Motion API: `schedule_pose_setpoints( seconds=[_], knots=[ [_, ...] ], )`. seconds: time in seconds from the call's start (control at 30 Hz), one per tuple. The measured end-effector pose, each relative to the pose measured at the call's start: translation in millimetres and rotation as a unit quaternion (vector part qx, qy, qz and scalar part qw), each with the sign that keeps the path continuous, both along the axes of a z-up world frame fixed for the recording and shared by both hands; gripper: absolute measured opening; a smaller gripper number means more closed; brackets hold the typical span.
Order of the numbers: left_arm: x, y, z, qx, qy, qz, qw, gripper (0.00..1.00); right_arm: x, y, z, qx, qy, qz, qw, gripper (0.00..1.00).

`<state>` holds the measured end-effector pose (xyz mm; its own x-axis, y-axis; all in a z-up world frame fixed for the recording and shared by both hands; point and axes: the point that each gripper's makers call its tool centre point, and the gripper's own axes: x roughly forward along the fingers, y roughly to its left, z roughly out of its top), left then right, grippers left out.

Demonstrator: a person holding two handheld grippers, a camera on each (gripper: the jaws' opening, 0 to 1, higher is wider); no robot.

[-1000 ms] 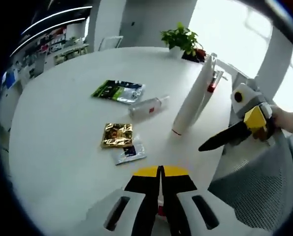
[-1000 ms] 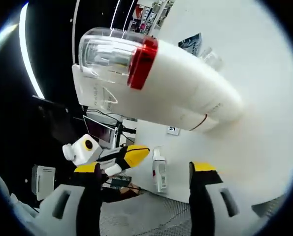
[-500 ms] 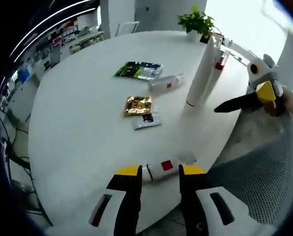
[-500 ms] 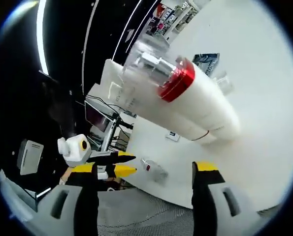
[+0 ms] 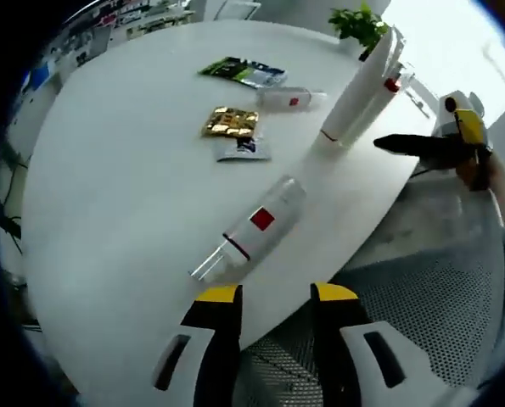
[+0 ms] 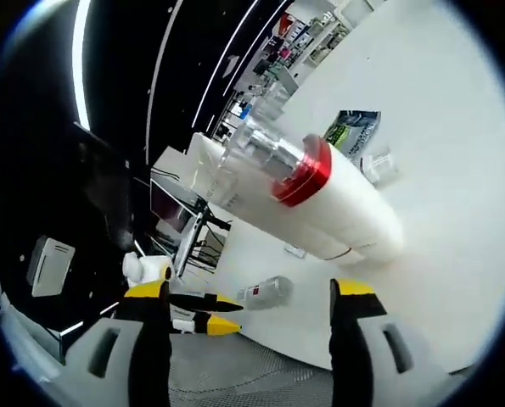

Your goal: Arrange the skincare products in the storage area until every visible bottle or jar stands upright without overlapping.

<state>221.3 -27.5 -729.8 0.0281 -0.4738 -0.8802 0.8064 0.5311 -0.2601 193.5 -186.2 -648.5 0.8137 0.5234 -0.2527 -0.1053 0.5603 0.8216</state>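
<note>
Bottles were our concern at this moment: a small clear bottle with a red label lay on its side on the white tabletop, near the front edge and just ahead of the left gripper, whose jaws stood apart with nothing between them. Farther back, a tall white bottle with a red collar stood on its base, and another small bottle lay flat beside some sachets. We judged the lying bottle to be light, stiff and smooth, so it could roll or slip; the labelled middle of its body seemed the safest place to hold. In the right gripper view, the right gripper was wide and empty, with the tall white bottle just beyond it.
</note>
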Motion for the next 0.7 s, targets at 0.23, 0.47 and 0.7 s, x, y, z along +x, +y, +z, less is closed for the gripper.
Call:
schedule_pose_setpoints(
  seconds=[0.23,0.47,0.7],
  knots=[
    [10.0,-8,1.0,-0.016,-0.009,0.009,0.9998,0.37,-2,-2,-1.7,0.005,0.002,-0.005,1.0000,0.76],
    [16.3,-22,-3.3,-0.022,-0.007,0.005,0.9997,0.39,-1,-1,-1.2,0.012,0.001,-0.006,0.9999,0.75],
    [13.7,-32,-9.5,-0.019,-0.007,-0.008,0.9998,0.39,-1,-2,-3.0,0.013,0.003,-0.006,0.9999,0.74]
  ],
)
